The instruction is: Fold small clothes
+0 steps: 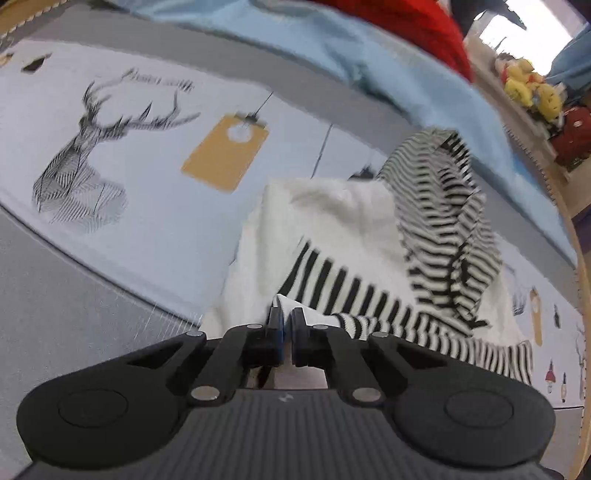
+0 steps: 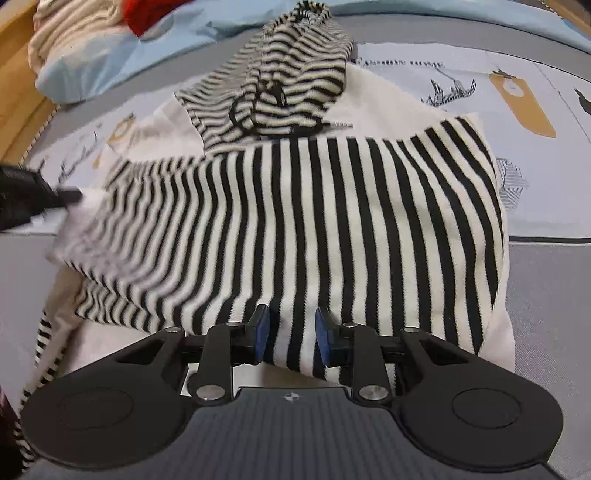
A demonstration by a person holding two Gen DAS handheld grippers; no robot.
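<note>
A black-and-white striped hooded garment (image 2: 332, 221) with white parts lies spread on the bed. Its finely striped hood (image 2: 288, 81) is bunched at the far end. In the left wrist view the same garment (image 1: 332, 229) lies ahead, with the hood (image 1: 443, 206) to the right. My left gripper (image 1: 285, 317) is shut on a white edge of the garment, which sticks up between its tips. It also shows as a dark shape at the garment's left edge (image 2: 55, 195) in the right wrist view. My right gripper (image 2: 291, 332) stands open low over the near striped hem, and fabric shows between its fingers.
The bed sheet (image 1: 77, 166) is pale with a deer print and orange tags. A light-blue blanket (image 1: 369, 59) and a red cloth (image 1: 424, 26) lie beyond the garment. Plush toys (image 1: 528, 85) sit at the far right. A heap of clothes (image 2: 74, 48) lies at the back left.
</note>
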